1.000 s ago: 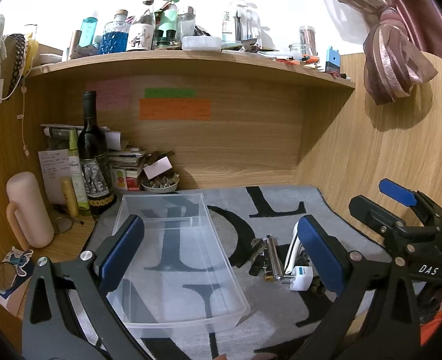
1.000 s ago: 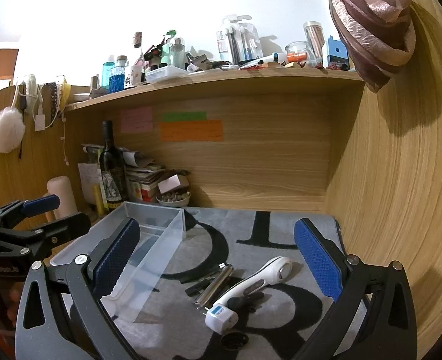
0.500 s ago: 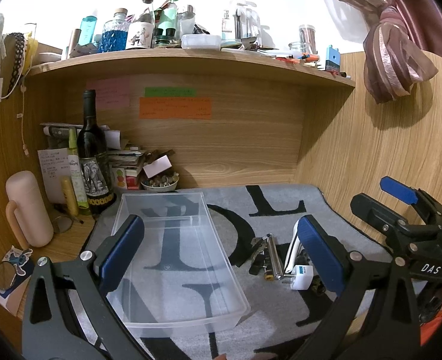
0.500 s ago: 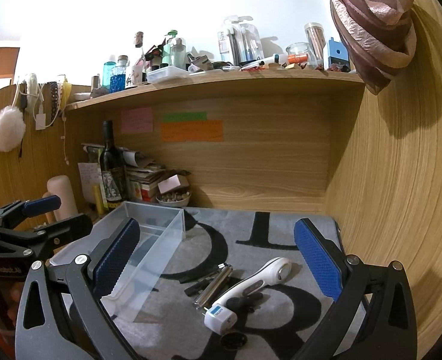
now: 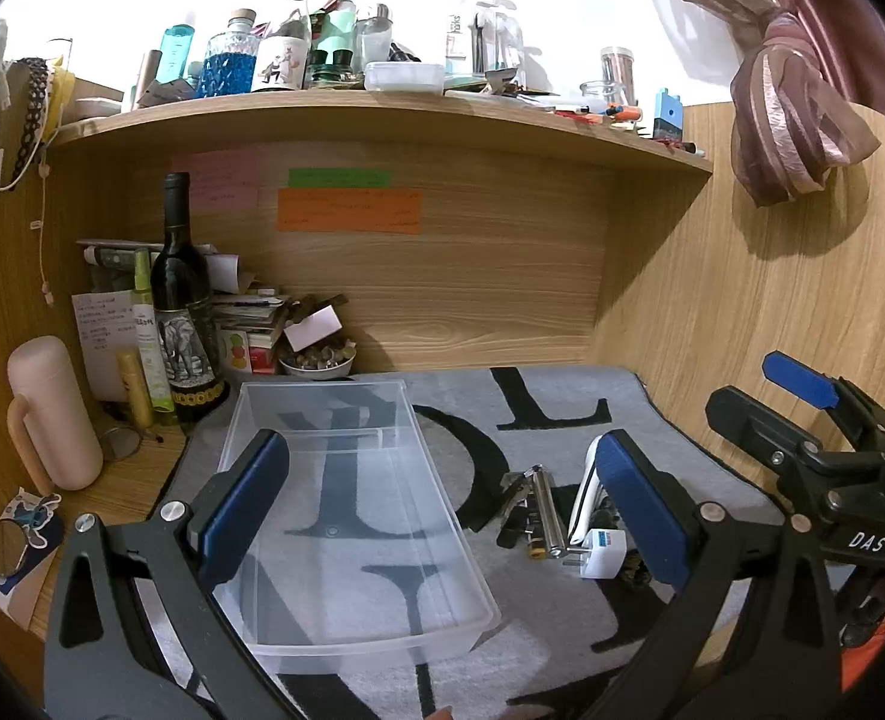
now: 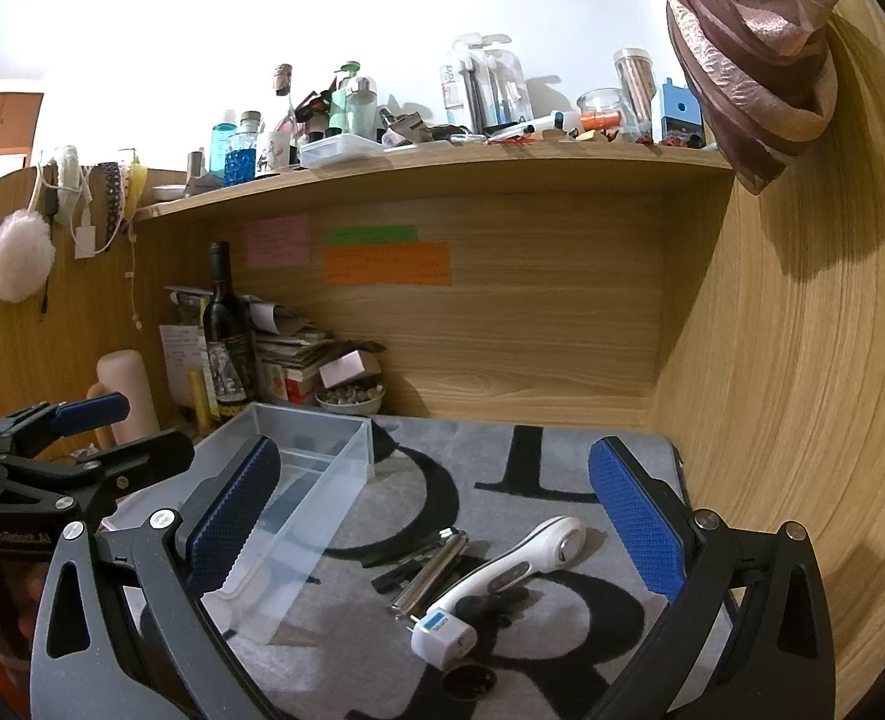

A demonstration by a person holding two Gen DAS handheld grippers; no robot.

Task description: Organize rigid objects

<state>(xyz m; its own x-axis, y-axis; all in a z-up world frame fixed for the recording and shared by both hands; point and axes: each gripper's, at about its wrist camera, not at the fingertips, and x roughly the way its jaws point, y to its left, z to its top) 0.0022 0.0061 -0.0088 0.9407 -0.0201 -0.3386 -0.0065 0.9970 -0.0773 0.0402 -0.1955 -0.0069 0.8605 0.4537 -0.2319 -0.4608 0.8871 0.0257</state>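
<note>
Both wrist views look forward and slightly down over the desk, left beside right, sharing the clear plastic bin (image 5: pixel 346 480) (image 6: pixel 304 480) and wooden back panel (image 5: pixel 472 276) (image 6: pixel 532 324).

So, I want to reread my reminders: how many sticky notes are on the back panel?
3: a pink note at left, a green strip beside it, an orange note just below the green one. Clutter might hide others.

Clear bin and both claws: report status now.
Left claw open, over the clear bin. Right claw open, over white plug adapter, white handheld tool, metal tool. Bin empty; nothing blocking.
</note>
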